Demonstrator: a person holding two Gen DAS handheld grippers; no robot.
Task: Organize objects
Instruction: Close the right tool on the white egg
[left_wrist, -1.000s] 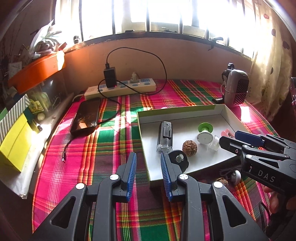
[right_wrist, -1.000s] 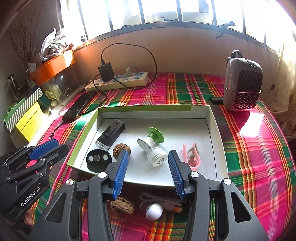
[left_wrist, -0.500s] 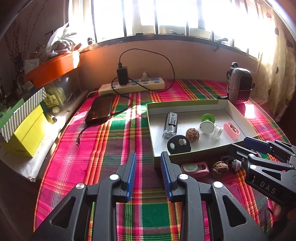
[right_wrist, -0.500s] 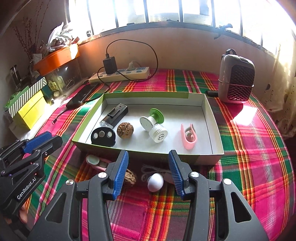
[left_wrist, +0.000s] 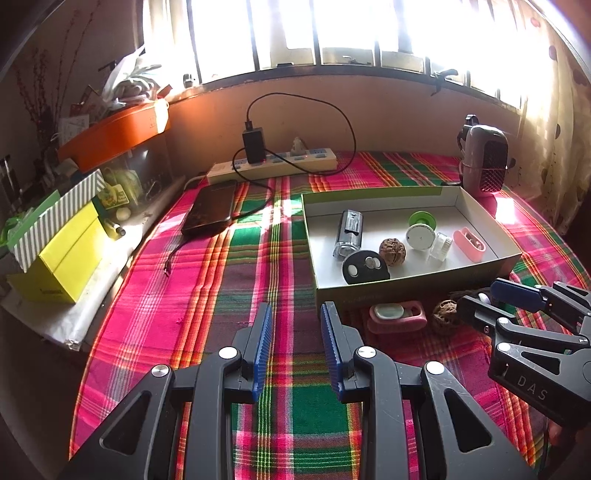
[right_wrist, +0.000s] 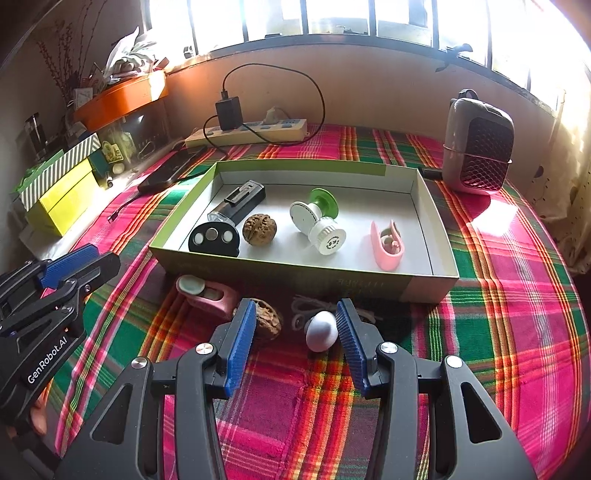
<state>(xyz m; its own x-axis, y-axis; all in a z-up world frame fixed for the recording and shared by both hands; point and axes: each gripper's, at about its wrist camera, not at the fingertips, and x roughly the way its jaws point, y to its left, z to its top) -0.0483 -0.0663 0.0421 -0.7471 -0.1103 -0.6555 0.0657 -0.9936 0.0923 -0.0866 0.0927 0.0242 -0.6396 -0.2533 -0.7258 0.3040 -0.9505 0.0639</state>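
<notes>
The shallow cardboard box (right_wrist: 303, 271), white inside with green walls, sits at the centre of the right wrist view on the plaid tablecloth (right_wrist: 498, 295). Inside it lie 5 things: a black clip-on flashlight (right_wrist: 240, 201) at the upper left, a black oval disc (right_wrist: 214, 238) with 3 round spots at the lower left, a walnut (right_wrist: 259, 229) just beside the disc, a white and green spool-shaped piece (right_wrist: 317, 218) in the middle, and a pink clip (right_wrist: 387, 245) at the right.

Below the near wall of the box, 4 things rest on the cloth: a pink case (right_wrist: 207, 293) at the left, a second walnut (right_wrist: 267, 319), a white egg-shaped object (right_wrist: 321, 330), and a tangled cord (right_wrist: 306, 308) behind the egg.

The right gripper (right_wrist: 295, 330) is at the lower centre, its blue pads (right_wrist: 240, 343) apart and holding nothing; the egg appears just inside the right pad, and the left pad covers part of the second walnut. The left gripper (left_wrist: 295, 347) in its own view is also apart, over bare cloth, with nothing between the fingers. The near corner of the box is just beyond its right finger.

Further out, at the upper centre are a power strip (right_wrist: 247, 131) with a black charger (right_wrist: 229, 114), a dark phone (left_wrist: 210, 212) at the left, a grey mesh-fronted device (right_wrist: 478, 142) at the upper right, and yellow boxes (right_wrist: 61, 199) at the left edge.
</notes>
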